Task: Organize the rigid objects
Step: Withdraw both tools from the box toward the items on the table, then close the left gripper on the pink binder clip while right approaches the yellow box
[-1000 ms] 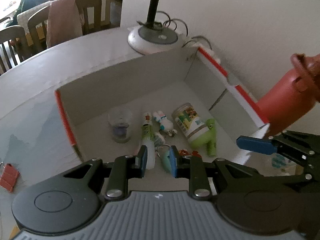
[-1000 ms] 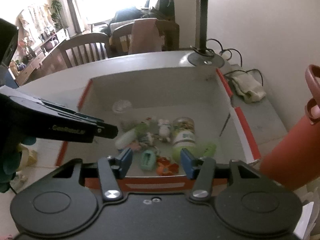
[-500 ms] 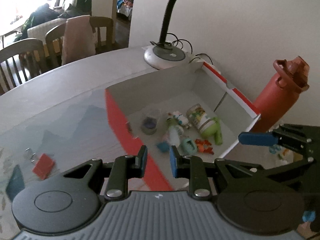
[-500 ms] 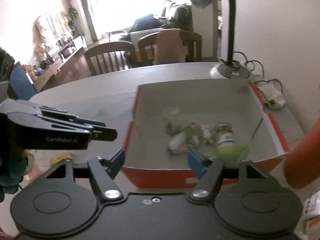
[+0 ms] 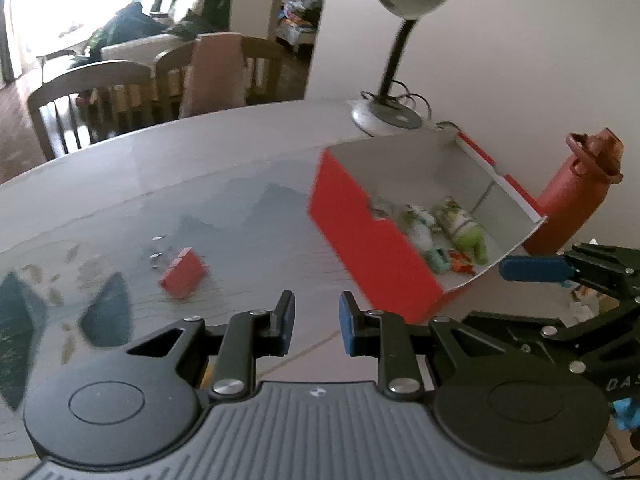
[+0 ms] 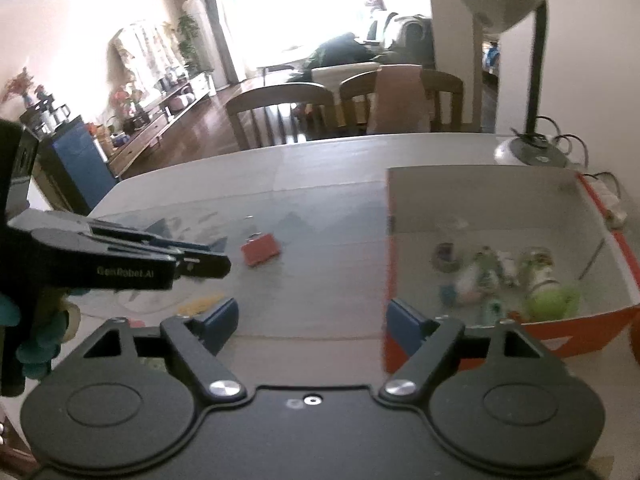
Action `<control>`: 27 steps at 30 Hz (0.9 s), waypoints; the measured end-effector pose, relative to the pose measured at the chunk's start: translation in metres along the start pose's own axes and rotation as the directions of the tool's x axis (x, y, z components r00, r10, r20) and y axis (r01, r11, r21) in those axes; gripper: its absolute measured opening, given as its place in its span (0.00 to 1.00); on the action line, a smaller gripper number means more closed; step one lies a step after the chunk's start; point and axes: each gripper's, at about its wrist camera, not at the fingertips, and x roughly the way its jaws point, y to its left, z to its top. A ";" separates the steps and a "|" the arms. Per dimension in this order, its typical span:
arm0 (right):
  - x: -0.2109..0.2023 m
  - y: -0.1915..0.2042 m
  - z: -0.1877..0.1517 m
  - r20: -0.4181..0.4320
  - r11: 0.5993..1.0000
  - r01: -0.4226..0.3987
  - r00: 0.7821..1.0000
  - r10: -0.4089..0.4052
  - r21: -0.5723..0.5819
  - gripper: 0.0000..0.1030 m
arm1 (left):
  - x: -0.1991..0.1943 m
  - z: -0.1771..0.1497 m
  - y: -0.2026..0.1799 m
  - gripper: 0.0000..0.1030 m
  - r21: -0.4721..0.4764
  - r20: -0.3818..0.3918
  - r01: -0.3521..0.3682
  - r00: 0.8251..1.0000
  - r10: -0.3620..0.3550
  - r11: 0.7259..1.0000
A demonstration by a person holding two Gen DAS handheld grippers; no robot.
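Note:
A red box (image 5: 360,236) with white inside walls stands on the table and holds several small items, among them a green toy (image 5: 466,226). It also shows in the right wrist view (image 6: 600,330). A small red card case (image 5: 183,275) with a key ring lies on the table left of the box; it also shows in the right wrist view (image 6: 260,249). My left gripper (image 5: 316,326) is open a little and empty, above the table in front of the box. My right gripper (image 6: 314,326) is wide open and empty, near the box's left front corner.
A red water bottle (image 5: 572,192) stands right of the box. A desk lamp (image 5: 386,114) stands behind the box by the wall, with cables. Wooden chairs (image 6: 280,114) line the table's far edge. Small clutter (image 6: 48,332) lies at the near left.
Both grippers have drawn back and swung left from over the box. The card case has come into view. The right gripper's jaws have opened wider.

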 end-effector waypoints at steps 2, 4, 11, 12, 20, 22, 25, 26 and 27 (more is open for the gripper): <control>0.006 0.011 -0.001 -0.007 1.000 -0.009 1.000 0.009 -0.012 0.79 | -0.008 -0.005 0.013 0.22 -0.013 0.007 -0.008 1.000 0.008 1.000; 0.011 0.023 -0.002 -0.014 0.999 -0.019 1.000 0.019 -0.026 0.80 | -0.015 -0.008 0.026 0.22 -0.025 0.016 -0.020 1.000 0.020 0.999; 0.029 0.063 -0.008 -0.046 0.996 -0.046 0.998 0.042 -0.078 0.80 | -0.035 -0.024 0.070 0.55 -0.061 0.033 -0.051 0.998 0.053 0.997; 0.033 0.068 -0.008 -0.052 0.995 -0.052 0.998 0.047 -0.083 0.80 | -0.038 -0.027 0.076 0.64 -0.066 0.043 -0.054 0.997 0.057 0.996; 0.056 0.103 -0.012 -0.077 0.989 -0.084 0.994 0.075 -0.123 0.88 | -0.044 -0.034 0.110 0.71 -0.089 0.047 -0.076 0.996 0.081 0.993; 0.064 0.110 -0.013 -0.081 0.987 -0.088 0.994 0.078 -0.136 0.89 | -0.042 -0.033 0.117 0.73 -0.089 0.047 -0.080 0.995 0.085 0.993; 0.075 0.118 -0.015 -0.091 0.984 -0.093 0.993 0.080 -0.149 0.90 | -0.037 -0.033 0.126 0.80 -0.095 0.038 -0.070 0.997 0.074 0.993; 0.079 0.119 -0.015 -0.095 0.984 -0.097 0.992 0.083 -0.150 0.90 | -0.033 -0.032 0.130 0.81 -0.102 0.035 -0.067 0.997 0.071 0.992; 0.085 0.121 -0.015 -0.101 0.984 -0.095 0.992 0.080 -0.151 0.90 | -0.030 -0.032 0.133 0.81 -0.108 0.034 -0.064 0.997 0.068 0.992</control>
